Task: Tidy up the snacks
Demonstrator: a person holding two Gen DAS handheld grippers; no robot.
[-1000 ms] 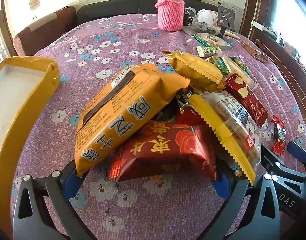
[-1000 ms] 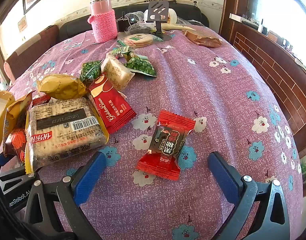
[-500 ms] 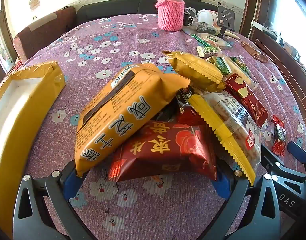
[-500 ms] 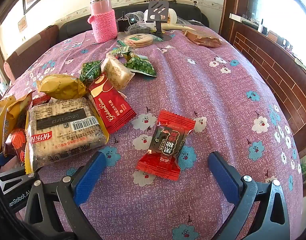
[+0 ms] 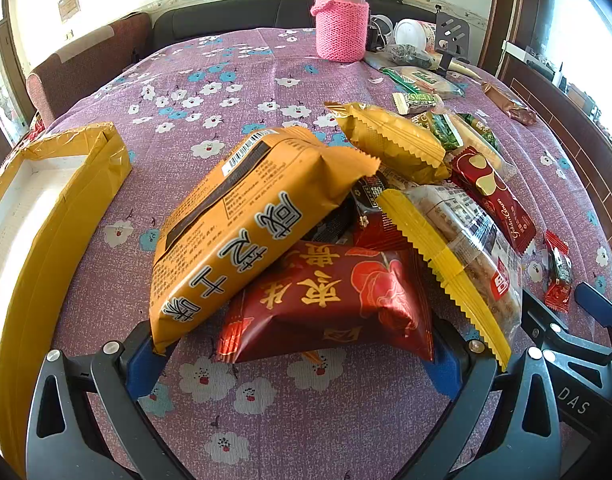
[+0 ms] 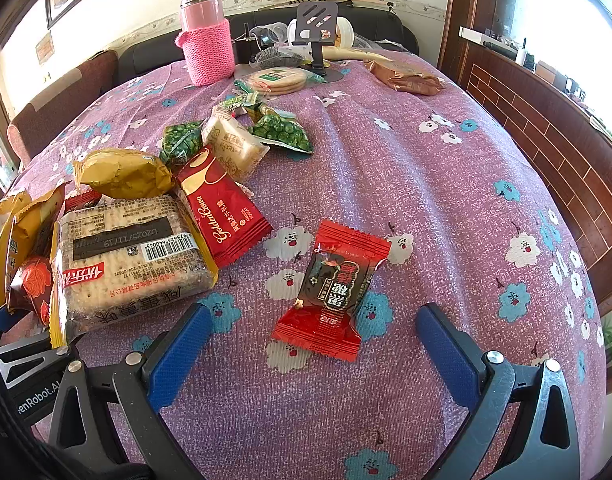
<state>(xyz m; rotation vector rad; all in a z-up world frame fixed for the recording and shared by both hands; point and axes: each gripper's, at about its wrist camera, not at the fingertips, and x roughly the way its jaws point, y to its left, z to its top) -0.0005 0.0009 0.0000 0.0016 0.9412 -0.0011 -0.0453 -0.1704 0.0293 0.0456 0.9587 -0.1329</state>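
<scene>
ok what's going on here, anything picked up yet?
Nothing is picked up yet. The left gripper sits open at the near edge of a snack pile, its fingers flanking the dark red foil pack with the large orange biscuit bag leaning on it. The right gripper is open around the small red-and-black candy wrapper. The yellow cardboard tray lies left of the pile.

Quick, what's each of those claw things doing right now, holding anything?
Left gripper: open, jaws spread around the dark red foil snack packet, not clamped.
Right gripper: open, empty, small red-and-black candy wrapper lying between its fingers.
</scene>
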